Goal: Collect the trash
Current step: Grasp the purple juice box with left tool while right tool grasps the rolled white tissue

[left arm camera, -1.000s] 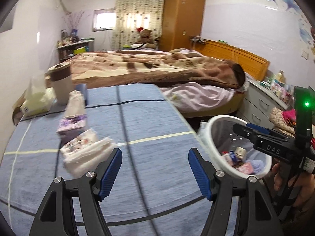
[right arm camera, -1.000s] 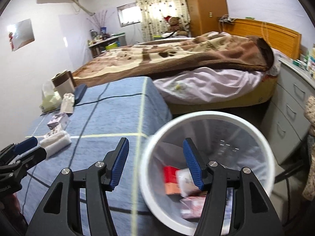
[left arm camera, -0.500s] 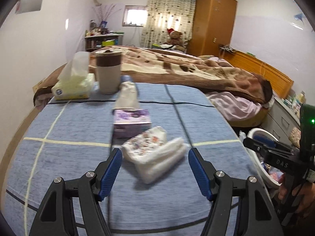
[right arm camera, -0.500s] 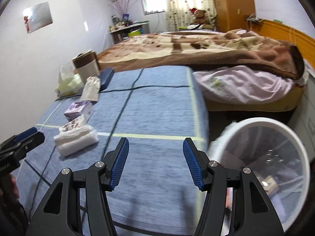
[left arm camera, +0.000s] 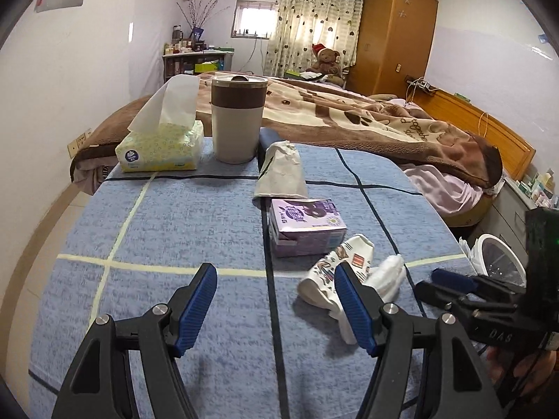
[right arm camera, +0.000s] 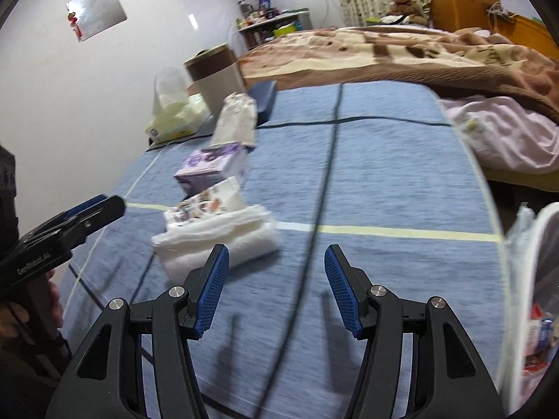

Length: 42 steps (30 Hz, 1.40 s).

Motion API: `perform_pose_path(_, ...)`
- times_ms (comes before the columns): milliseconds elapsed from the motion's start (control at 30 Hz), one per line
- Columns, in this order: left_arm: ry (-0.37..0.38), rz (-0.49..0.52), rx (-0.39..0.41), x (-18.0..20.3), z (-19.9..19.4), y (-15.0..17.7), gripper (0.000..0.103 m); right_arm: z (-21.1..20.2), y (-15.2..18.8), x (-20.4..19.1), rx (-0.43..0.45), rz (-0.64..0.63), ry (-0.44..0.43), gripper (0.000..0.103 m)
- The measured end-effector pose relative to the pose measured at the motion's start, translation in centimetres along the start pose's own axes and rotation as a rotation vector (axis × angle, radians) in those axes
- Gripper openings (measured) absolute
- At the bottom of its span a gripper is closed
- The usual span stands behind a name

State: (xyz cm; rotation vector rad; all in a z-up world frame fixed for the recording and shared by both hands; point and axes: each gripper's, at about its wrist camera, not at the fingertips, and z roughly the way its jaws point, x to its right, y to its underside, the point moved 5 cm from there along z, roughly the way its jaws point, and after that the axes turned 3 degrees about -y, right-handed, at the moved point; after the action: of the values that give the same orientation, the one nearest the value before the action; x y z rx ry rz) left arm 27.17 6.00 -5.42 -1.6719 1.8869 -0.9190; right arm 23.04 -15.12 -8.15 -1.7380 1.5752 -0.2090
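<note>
Trash is strung along the left part of my blue checked tablecloth (left arm camera: 174, 216), well apart from the white bin (left arm camera: 496, 258) off the table's right edge. Largest first: the crumpled paper bag (left arm camera: 281, 171), then the purple carton (left arm camera: 304, 227), then the printed wrapper (left arm camera: 335, 272) lying on a white wad (right arm camera: 223, 241). My left gripper (left arm camera: 276, 300) and right gripper (right arm camera: 276, 289) both tilt down over the cloth, jaws apart, nothing between them.
</note>
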Motion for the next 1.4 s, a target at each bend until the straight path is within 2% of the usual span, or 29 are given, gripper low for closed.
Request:
perform_pose_path(33, 0.003, 0.003, 0.001, -0.2, 0.2, -0.1, 0.069, 0.6, 0.0, -0.1, -0.012, 0.01, -0.002, 0.061)
perform_pose_path(100, 0.002, 0.003, -0.007, -0.5, 0.8, -0.2, 0.069, 1.5, -0.2, -0.3, -0.026, 0.041, -0.02, 0.072)
perform_pose_path(200, 0.017, 0.002, -0.022, -0.8, 1.9, -0.7, 0.069, 2.5, -0.6, -0.5, -0.034, 0.073, -0.059, 0.072)
perform_pose_path(333, 0.038, 0.0, -0.031, -1.1, 3.0, -1.7, 0.069, 3.2, -1.0, -0.8, -0.047, 0.072, -0.042, 0.072)
perform_pose_path(367, 0.053, -0.002, -0.037, -1.2, 3.4, -2.0, 0.069, 3.2, -1.1, -0.8, -0.043, 0.073, -0.047, 0.069)
perform_pose_path(400, 0.064, -0.003, -0.04, -1.1, 3.7, -2.2, 0.07, 3.2, -1.1, -0.9, -0.042, 0.071, -0.055, 0.053)
perform_pose_path(500, 0.08, 0.005, -0.044, -0.8, 4.5, -2.8, 0.069, 3.3, -1.1, -0.5, -0.043, 0.069, -0.041, 0.035)
perform_pose_path(667, 0.096, 0.026, -0.063, -0.2, 6.1, -3.6, 0.069, 3.1, -1.4, 0.4, -0.038, 0.105, -0.058, 0.015)
perform_pose_path(800, 0.136, 0.022, -0.072, 0.5, 7.2, -4.5, 0.069, 2.8, -1.4, 0.2, -0.04, 0.076, -0.061, 0.012)
perform_pose_path(867, 0.126, 0.037, -0.074, 0.8, 7.7, -4.8, 0.069, 2.5, -1.4, 0.8, -0.039, 0.086, -0.059, 0.012)
perform_pose_path(1033, 0.145, 0.072, -0.07, 2.0, 9.0, -5.5, 0.069, 0.3, -1.8, 3.9, 0.002, 0.112, 0.058, 0.012)
perform_pose_path(1067, 0.15, 0.081, -0.069, 2.2, 9.2, -5.7, 0.069, -0.2, -1.8, 4.8, 0.009, 0.118, 0.1, 0.012)
perform_pose_path(1267, 0.121, 0.143, -0.084, 3.2, 11.0, -5.9, 0.069, -1.9, -1.5, 8.1, -0.005, 0.144, 0.173, 0.016)
perform_pose_path(1333, 0.14, 0.148, -0.118, 3.2, 11.7, -5.6, 0.069, -2.1, -1.5, 8.2, -0.012, 0.114, 0.185, 0.029)
perform_pose_path(1400, 0.167, 0.134, -0.128, 3.0, 11.9, -5.4, 0.07, -2.8, -1.7, 8.2, 0.002, 0.045, 0.211, 0.06)
